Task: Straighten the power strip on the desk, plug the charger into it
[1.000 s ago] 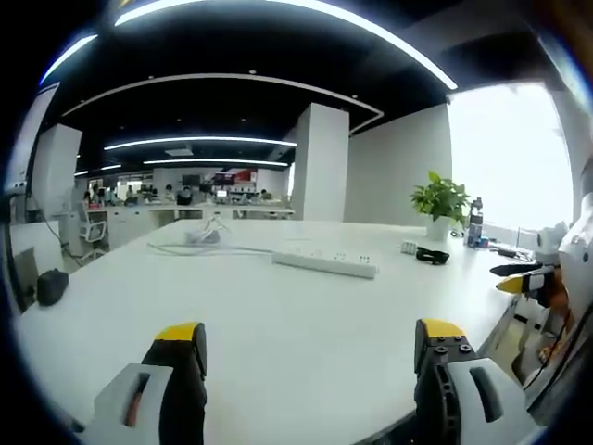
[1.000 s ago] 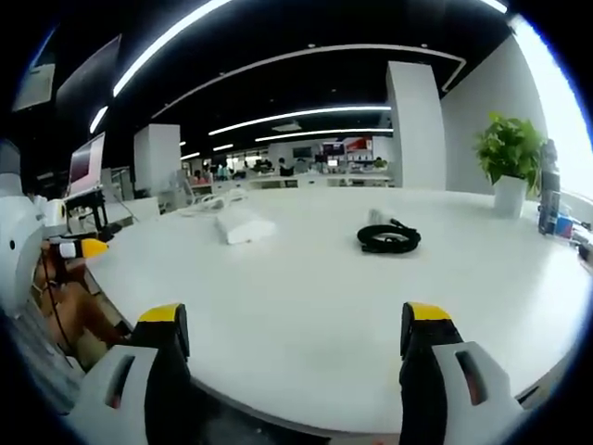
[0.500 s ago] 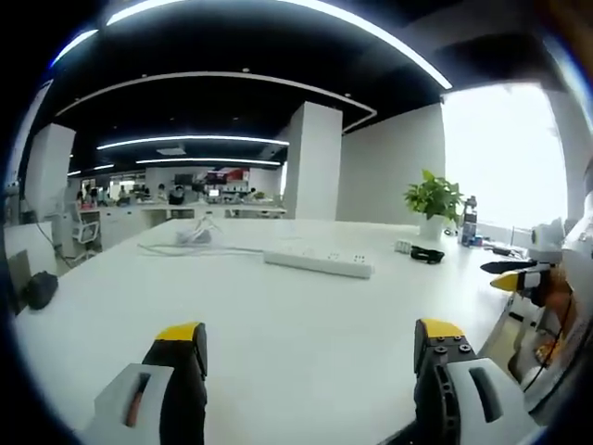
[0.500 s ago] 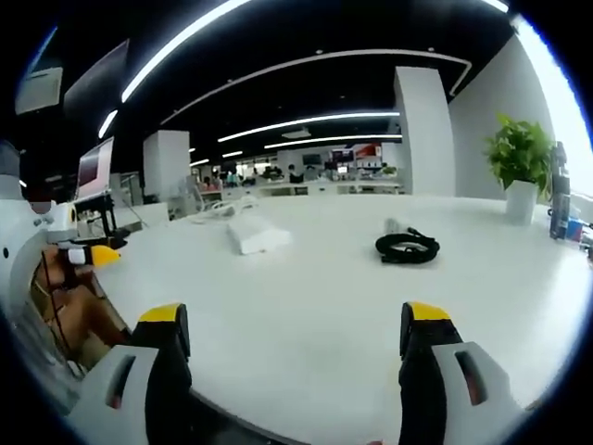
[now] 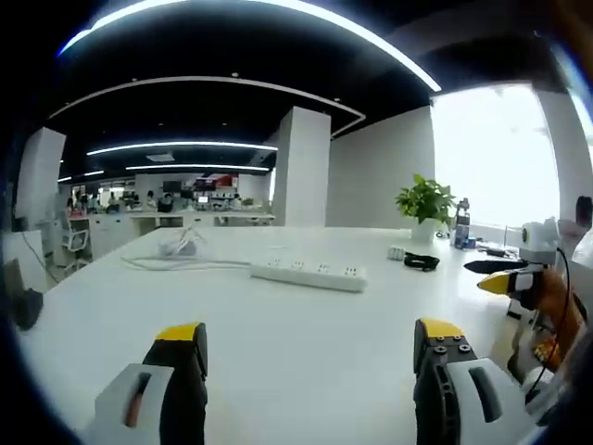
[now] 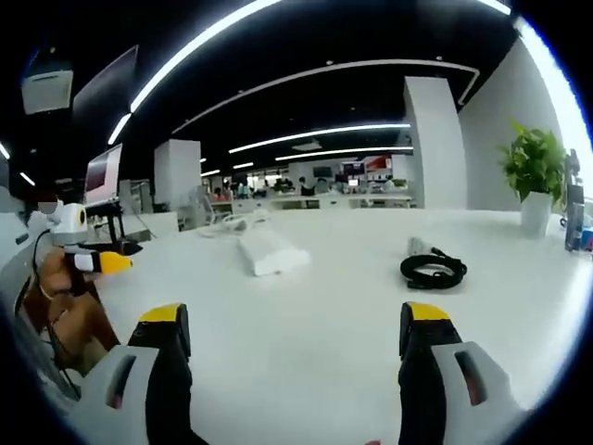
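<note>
Both claws, the left claw (image 5: pixel 310 345) and right claw (image 6: pixel 294 326), are advancing low over the bench (image 5: pixel 278 324), jaws apart and empty; the power strip (image 5: pixel 309 274) is lying askew ahead, the coiled charger (image 6: pixel 433 267) beyond it, both ungrasped.

- A potted plant (image 5: pixel 425 206) is standing far ahead, right of the jaws.
- A bottle (image 5: pixel 460 223) is sitting just beside it.
- A monitor (image 6: pixel 102 176) is glowing far left.

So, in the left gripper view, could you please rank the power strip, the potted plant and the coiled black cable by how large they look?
1. power strip
2. potted plant, though it stands farther away, so it is unsure
3. coiled black cable
</note>
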